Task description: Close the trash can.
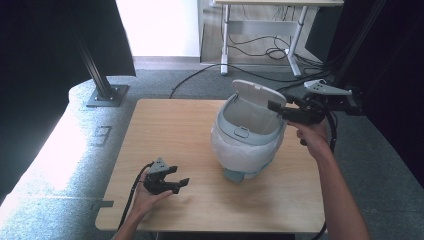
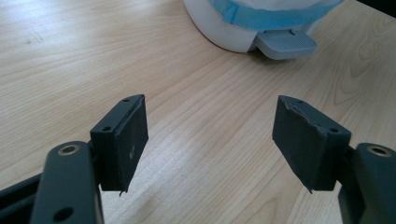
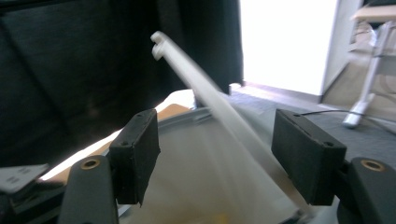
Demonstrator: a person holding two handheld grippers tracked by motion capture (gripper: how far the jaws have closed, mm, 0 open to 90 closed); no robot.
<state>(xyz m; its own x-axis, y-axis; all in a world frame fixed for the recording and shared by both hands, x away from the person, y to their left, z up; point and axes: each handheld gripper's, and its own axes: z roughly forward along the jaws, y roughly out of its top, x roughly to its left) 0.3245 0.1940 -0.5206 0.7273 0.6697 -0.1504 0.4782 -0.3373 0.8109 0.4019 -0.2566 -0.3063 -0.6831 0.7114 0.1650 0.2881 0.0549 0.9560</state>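
Observation:
A small white pedal bin (image 1: 245,142) with a grey-blue rim and a white bag liner stands on the right half of the wooden table (image 1: 170,125). Its lid (image 1: 257,95) is up and tilted back. My right gripper (image 1: 278,108) is open at the bin's far right rim, beside the lid. In the right gripper view the lid (image 3: 210,93) runs blurred, edge-on, between the open jaws of that gripper (image 3: 215,140), above the lined inside (image 3: 196,186). My left gripper (image 1: 179,175) rests open near the front left, holding nothing. In its own view the left gripper (image 2: 210,126) faces the bin's pedal (image 2: 285,44).
A black frame post on a base plate (image 1: 106,94) stands beyond the table's back left corner. A desk with loose cables (image 1: 260,37) is farther back. Black curtains hang at both sides. A small yellow patch (image 3: 219,218) shows low inside the bin.

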